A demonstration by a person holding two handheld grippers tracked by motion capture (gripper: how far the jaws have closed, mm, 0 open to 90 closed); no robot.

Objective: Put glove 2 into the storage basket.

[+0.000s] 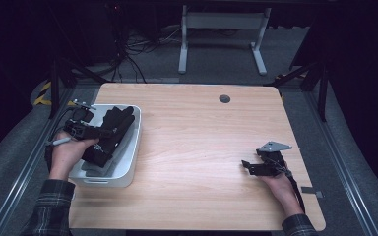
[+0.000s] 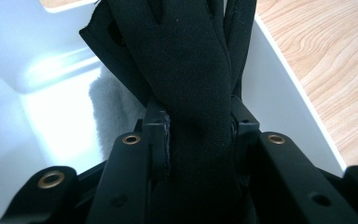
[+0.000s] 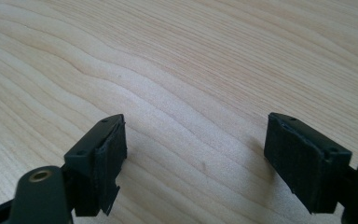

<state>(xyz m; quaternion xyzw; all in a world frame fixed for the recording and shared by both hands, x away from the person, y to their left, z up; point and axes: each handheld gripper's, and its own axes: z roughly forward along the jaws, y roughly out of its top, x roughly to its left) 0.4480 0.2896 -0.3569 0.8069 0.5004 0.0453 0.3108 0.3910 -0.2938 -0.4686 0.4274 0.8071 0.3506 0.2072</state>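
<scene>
On the left side of the wooden table (image 1: 202,147) sits a white bin (image 1: 128,167), and the left gripper (image 1: 94,132) hangs over it with its jaws pinched on a black glove (image 1: 110,135). From the high view the glove is a dark mass draped across the bin's near half, its fingers reaching toward the far rim. The left gripper view brings detail the overhead cannot — the glove (image 2: 191,70) passes straight up between the 2 jaws, squeezed at a narrow waist, with its fingers fanning out above, and a pale grey fuzzy cloth (image 2: 114,105) lies low in the bin (image 2: 284,93) behind it. Near the table's right edge the right gripper (image 1: 248,166) rests in the person's hand, pointing left, well apart from the bin. The right gripper view shows its jaws spread wide with bare wood grain (image 3: 191,70) between them — nothing held.
</scene>
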